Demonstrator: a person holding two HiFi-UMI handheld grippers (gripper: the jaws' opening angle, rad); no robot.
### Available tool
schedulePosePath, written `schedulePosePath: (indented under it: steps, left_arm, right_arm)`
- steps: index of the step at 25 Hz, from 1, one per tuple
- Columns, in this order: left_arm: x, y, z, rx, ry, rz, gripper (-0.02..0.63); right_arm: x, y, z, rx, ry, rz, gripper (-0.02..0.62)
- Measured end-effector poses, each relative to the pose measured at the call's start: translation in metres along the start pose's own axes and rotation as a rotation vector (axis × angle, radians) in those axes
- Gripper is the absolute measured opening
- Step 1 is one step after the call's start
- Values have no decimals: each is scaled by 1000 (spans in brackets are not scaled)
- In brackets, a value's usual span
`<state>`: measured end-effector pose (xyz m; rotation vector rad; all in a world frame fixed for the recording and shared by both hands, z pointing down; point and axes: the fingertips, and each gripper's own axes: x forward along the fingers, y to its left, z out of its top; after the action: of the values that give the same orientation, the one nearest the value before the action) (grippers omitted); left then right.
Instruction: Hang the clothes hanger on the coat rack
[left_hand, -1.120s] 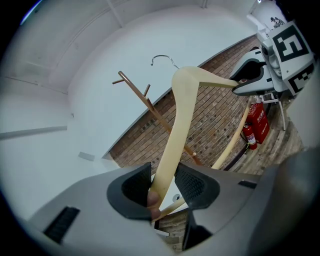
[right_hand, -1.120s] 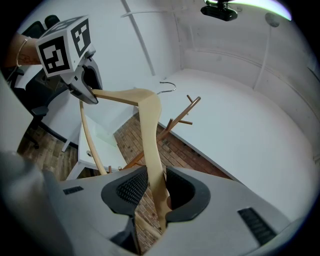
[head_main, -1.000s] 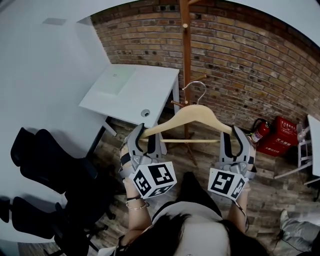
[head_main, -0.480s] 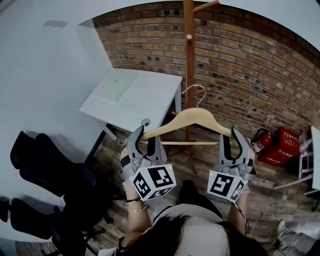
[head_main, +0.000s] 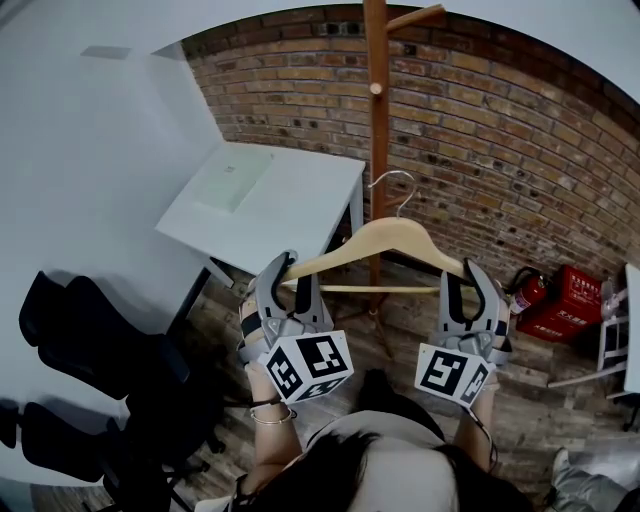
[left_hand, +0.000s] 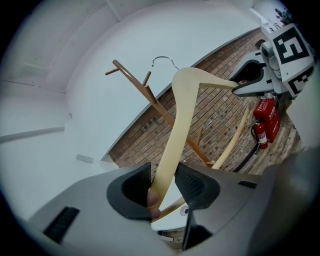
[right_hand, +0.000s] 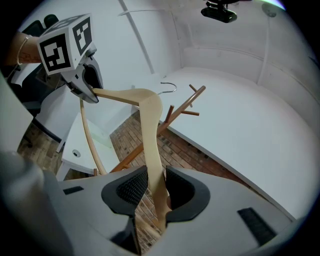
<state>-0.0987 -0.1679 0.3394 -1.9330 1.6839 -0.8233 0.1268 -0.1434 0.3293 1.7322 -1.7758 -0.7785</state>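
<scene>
The left gripper (head_main: 292, 272) is clamping one end of the wooden clothes hanger (head_main: 390, 235), its jaws drawn in against the arm with nothing but wood between them. The right gripper (head_main: 463, 277) is gripping the opposite end the same way, and its jaws have just been closing a little further on the arm. Together they are holding the hanger level in the air in front of the coat rack (head_main: 378, 130), shoulders spread between the two grippers and the cross bar hanging below. The metal hook (head_main: 393, 185) is pointing up and is standing just beside the coat rack's wooden pole, below its pegs; whether it is touching the pole cannot be told. A white table (head_main: 290, 200) is standing to the left of the coat rack against the brick wall (head_main: 480, 130), and a red fire extinguisher (head_main: 525, 288) is sitting on the floor to the rack's right.
</scene>
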Motion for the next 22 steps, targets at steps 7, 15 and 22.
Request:
schedulePosePath:
  steps: [7, 15, 22]
  left_arm:
    - [28, -3, 0, 35, -7, -7, 149]
    - [52, 3, 6, 27, -8, 4, 149]
    - [70, 10, 7, 31, -3, 11, 149]
  right_arm:
    - [26, -3, -5, 0, -4, 3, 127]
    - [54, -6, -5, -2, -17, 4, 127]
    - [75, -10, -1, -2, -32, 10, 129]
